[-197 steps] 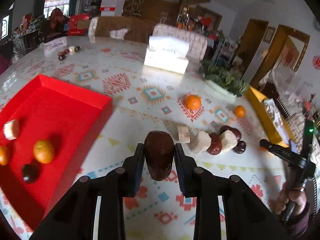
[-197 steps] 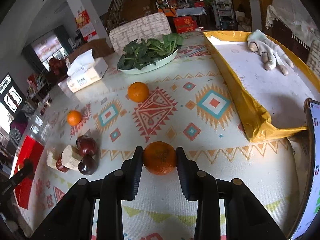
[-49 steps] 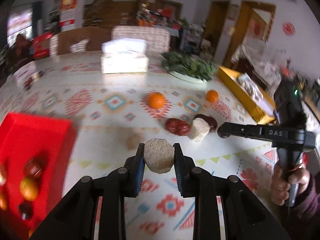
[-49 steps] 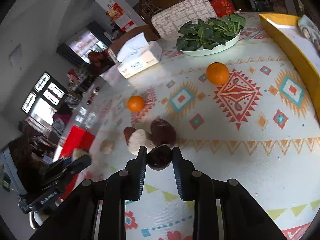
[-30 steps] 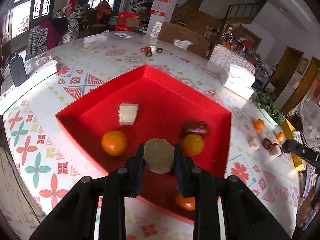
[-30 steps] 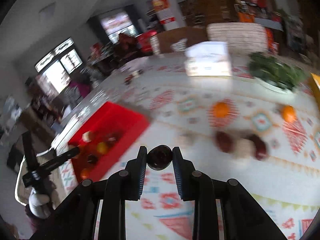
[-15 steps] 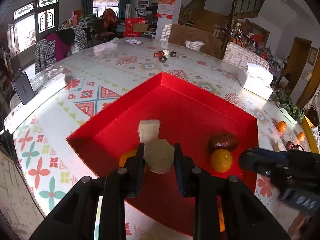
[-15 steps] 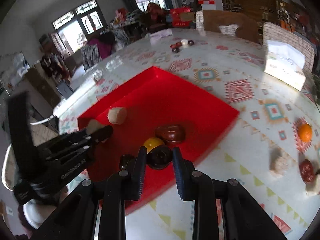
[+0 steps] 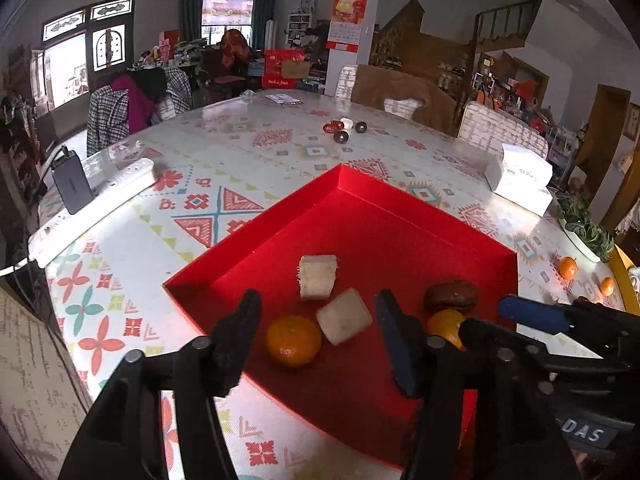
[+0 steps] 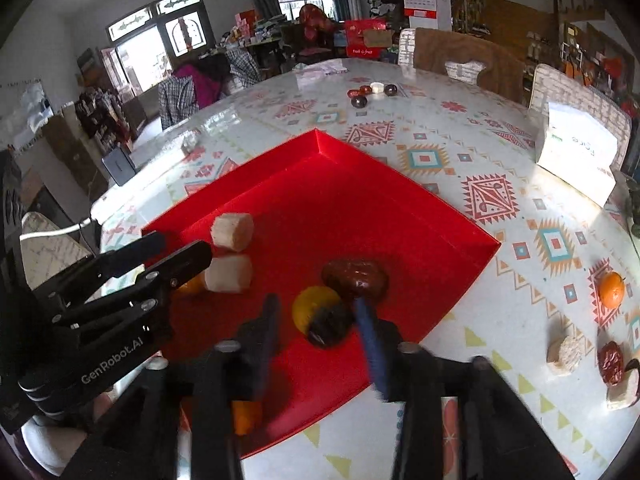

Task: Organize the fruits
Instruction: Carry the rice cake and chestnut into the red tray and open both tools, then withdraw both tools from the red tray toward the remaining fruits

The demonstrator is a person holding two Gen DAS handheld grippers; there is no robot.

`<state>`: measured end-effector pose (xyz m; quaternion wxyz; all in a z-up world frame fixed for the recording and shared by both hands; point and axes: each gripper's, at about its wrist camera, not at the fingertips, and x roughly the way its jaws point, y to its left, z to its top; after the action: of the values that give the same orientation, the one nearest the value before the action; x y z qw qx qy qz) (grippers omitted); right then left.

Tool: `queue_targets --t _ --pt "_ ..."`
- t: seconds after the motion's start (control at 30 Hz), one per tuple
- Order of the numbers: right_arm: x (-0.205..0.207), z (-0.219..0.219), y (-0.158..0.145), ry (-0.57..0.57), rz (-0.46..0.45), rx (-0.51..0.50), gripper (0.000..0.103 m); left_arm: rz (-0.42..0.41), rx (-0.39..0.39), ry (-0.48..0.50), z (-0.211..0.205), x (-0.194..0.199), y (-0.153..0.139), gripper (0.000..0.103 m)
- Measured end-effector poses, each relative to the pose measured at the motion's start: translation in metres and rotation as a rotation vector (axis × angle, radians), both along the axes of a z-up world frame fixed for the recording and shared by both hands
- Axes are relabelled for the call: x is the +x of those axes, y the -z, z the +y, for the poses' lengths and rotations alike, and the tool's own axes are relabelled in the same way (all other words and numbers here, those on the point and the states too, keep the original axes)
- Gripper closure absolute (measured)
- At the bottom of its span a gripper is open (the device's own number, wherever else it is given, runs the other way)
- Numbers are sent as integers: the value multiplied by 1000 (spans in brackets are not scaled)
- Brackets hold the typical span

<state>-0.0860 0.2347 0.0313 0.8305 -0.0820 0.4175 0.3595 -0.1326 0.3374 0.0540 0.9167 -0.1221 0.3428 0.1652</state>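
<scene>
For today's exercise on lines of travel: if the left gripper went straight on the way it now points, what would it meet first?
Most likely the pale cut chunk lying between the open left gripper fingers' tips in the red tray, beside an orange; depth is uncertain.

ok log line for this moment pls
left gripper: open, over white chunk | right gripper: open, over dark fruit | both fruits in red tray

Orange [image 10: 246,416] half behind right claw [image 10: 316,332]

The left hand-held gripper [image 9: 318,334], jaws spread, hangs over a pale chunk [image 9: 344,321] in the red tray [image 9: 400,208].
</scene>
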Motion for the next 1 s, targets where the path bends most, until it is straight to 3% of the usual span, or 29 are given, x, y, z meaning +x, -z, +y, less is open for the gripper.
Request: queue_targets --t 0.3,0.53,0.73,1.0 --pt "-15 -28 -23 23 -42 51 45 -35 36 15 -21 -15 -24 35" --pt "-19 -77 -27 101 -47 78 44 -70 20 67 -45 -26 -40 35" --pt "-14 -171 -36 267 -74 94 43 -94 -16 123 -69 -26 -46 29" --pt "13 -291 -23 520 -26 113 42 -40 -68 282 -122 2 -31 29"
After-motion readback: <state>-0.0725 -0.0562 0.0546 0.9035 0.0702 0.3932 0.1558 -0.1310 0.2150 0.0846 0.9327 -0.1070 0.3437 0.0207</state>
